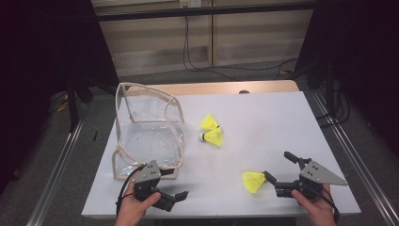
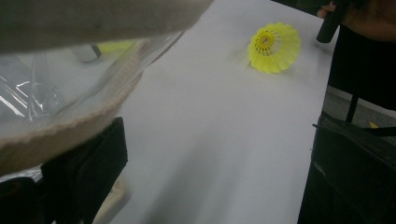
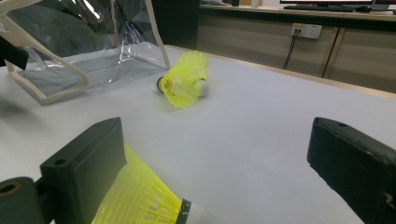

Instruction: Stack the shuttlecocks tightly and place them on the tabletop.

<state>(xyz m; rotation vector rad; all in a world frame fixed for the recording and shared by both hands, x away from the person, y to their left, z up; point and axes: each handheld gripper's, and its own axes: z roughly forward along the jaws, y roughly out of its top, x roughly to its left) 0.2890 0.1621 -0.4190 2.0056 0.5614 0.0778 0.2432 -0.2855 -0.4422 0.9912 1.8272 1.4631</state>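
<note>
1. White table point(image 1: 263, 141), largest thing in frame, carries everything else. Dark floor around it, wooden cabinets past the far edge.
2. Clear plastic bag point(image 1: 148, 134) with cream fabric trim is the landmark. It stands on the table's left part with its mouth open; in the left gripper view its trim and film point(image 2: 60, 93) crowd the upper left.
3. Left gripper point(image 1: 181, 195), held in the person's left hand point(image 1: 136, 207), sits just in front of the bag's near edge, close to the table's front edge. Jaws stand apart, nothing between them. In the left gripper view the bag's trim lies right over the left jaw; can't tell if it touches.
4. Right gripper point(image 1: 277, 165), held in the right hand point(image 1: 317, 207), is well to the right of the bag, near the front edge. Jaws spread wide, clamping nothing.
5. Near shuttlecock point(image 1: 254, 181), yellow, lies on its side well right of the bag, its skirt against the right gripper's left jaw. In the right gripper view point(image 3: 140, 200) it lies just inside that jaw, far from the other one.
6. Two more yellow shuttlecocks, point(image 1: 209, 122) and point(image 1: 212, 137), lie touching each other just right of the bag, apart from both grippers.
</note>
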